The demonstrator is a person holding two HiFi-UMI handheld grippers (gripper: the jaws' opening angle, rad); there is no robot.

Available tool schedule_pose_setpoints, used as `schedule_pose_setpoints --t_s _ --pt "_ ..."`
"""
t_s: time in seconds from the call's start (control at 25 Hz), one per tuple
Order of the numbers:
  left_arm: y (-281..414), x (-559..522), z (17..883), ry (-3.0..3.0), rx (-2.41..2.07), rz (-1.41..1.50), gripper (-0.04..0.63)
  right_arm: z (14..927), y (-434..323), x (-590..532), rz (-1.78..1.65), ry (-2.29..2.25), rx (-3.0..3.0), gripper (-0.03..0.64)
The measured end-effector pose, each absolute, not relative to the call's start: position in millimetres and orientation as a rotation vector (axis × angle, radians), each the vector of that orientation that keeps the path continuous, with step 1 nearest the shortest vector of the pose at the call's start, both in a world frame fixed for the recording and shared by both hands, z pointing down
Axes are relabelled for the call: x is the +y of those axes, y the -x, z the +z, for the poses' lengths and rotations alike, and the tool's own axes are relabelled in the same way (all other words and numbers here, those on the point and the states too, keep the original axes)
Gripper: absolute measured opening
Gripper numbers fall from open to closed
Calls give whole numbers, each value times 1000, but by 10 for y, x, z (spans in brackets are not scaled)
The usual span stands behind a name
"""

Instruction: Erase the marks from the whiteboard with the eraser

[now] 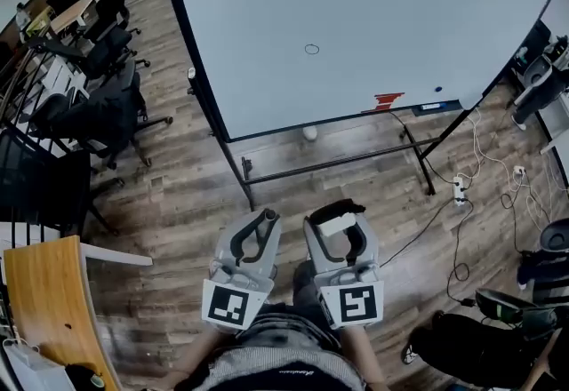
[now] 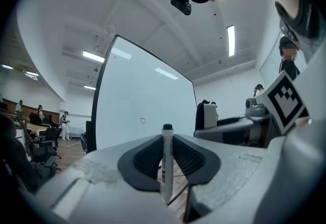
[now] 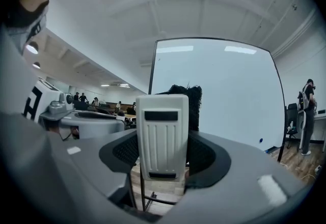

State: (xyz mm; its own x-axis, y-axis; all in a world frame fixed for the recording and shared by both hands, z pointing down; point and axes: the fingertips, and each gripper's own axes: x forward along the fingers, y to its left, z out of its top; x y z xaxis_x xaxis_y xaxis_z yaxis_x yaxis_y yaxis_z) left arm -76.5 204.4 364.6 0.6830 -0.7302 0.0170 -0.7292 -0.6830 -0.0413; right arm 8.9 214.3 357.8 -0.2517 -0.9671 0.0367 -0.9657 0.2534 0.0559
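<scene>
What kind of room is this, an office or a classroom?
Most likely an open-plan office or lab: a big freestanding whiteboard on a wood-look floor, with black office chairs beside rows of desks.

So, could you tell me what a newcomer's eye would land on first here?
The big whiteboard fills the top of the head view, nearly bare but for a small circle mark near its middle. Below it, the left gripper clamps a marker, and the right gripper grips a white eraser.
</scene>
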Motion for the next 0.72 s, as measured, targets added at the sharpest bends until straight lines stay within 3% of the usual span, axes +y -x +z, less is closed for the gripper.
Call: schedule_pose_setpoints --t_s 0.36,0.72 --pt "-13 1117 3421 2757 1303 -48 71 3455 -747 1204 -29 -1766 -2516 264" --pt "-337 692 3485 2671 1427 -107 71 3449 -1020 637 -39 -1614 -2618 264"
